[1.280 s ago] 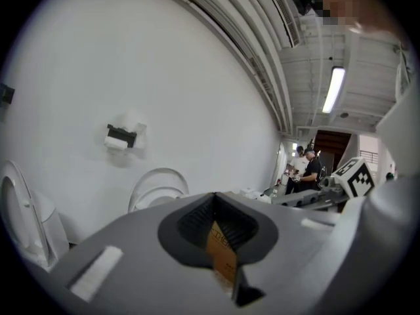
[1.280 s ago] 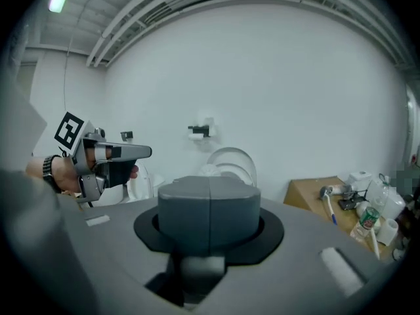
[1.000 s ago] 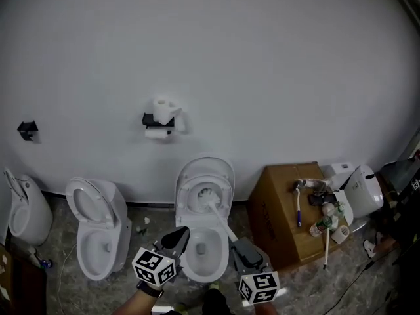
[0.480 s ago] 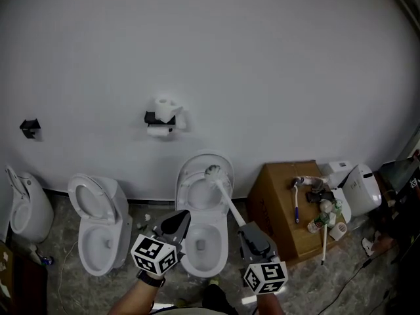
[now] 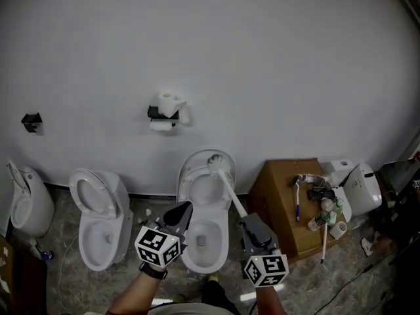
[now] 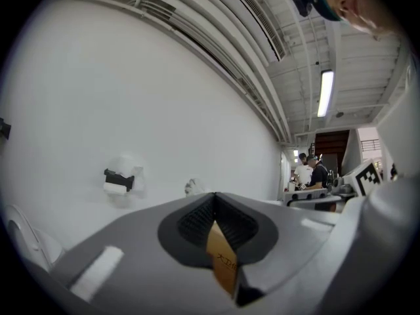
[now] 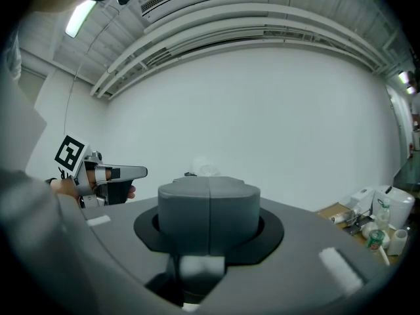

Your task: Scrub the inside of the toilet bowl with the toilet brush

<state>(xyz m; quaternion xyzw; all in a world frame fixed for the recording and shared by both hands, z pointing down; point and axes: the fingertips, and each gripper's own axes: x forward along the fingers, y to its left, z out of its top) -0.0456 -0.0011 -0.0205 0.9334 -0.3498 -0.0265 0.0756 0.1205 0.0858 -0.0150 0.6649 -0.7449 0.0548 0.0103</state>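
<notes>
Holding the toilet brush (image 5: 226,190) by the low end of its handle, the right claw (image 5: 248,226) is shut tight on it. In the right gripper view the two jaws of this claw (image 7: 209,205) press together, so the handle is almost all hidden. Only a small white bit shows under them, and the fluffy brush head (image 7: 207,168) peeks over the top.

In the head view the handle slants up and to the left. The brush head is up high in front of the raised lid (image 5: 193,182) of the middle toilet (image 5: 220,245), above the bowl and not down inside it.

The left claw (image 5: 180,212) is just beside the bowl's left side. Its jaws are closed too (image 6: 215,225), with a thin brown strip (image 6: 223,261) with tiny print pinched where they meet. I cannot tell what the strip is.

A second toilet (image 5: 98,222) stands to the left, and a third one (image 5: 18,202) is partly cut off at the edge. A toilet paper holder (image 5: 167,113) hangs on the wall. The cardboard box (image 5: 279,205) on the right has small things on top, too little to make out
</notes>
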